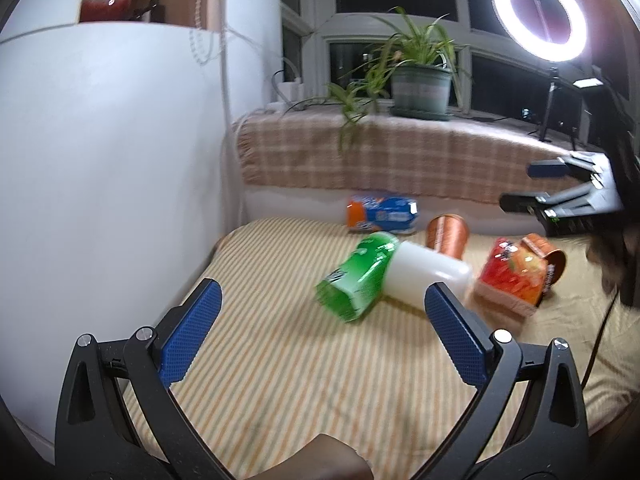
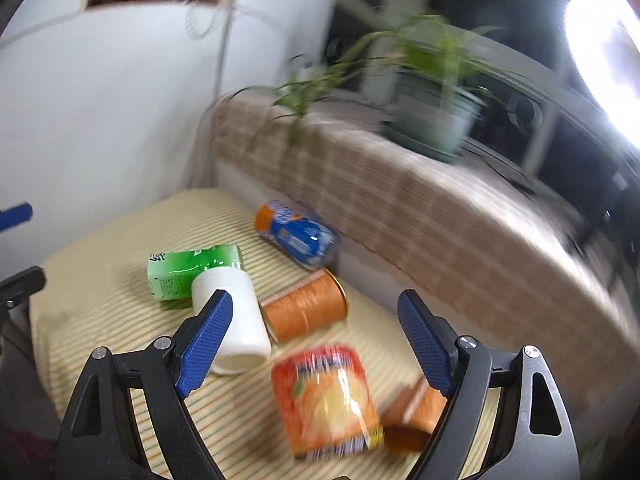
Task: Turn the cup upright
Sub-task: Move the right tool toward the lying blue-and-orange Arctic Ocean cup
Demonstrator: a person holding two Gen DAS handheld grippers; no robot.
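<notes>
A white cup (image 1: 424,276) lies on its side on the striped cloth (image 1: 280,360), its closed end against a green carton (image 1: 356,276). In the right wrist view the white cup (image 2: 236,324) shows its open mouth toward the camera. An orange cup (image 1: 446,236) also lies on its side, as does another orange cup (image 1: 554,268) behind the red-orange carton. My left gripper (image 1: 320,308) is open and empty, short of the white cup. My right gripper (image 2: 316,316) is open and empty above the items; it also shows in the left wrist view (image 1: 536,186).
A blue-and-orange can (image 1: 380,216) lies at the back. A red-orange juice carton (image 2: 326,398) lies near the front right. A white curved wall (image 1: 100,160) stands left. A plaid-covered sill (image 1: 400,160) carries a potted plant (image 1: 420,84) and a ring light (image 1: 538,14).
</notes>
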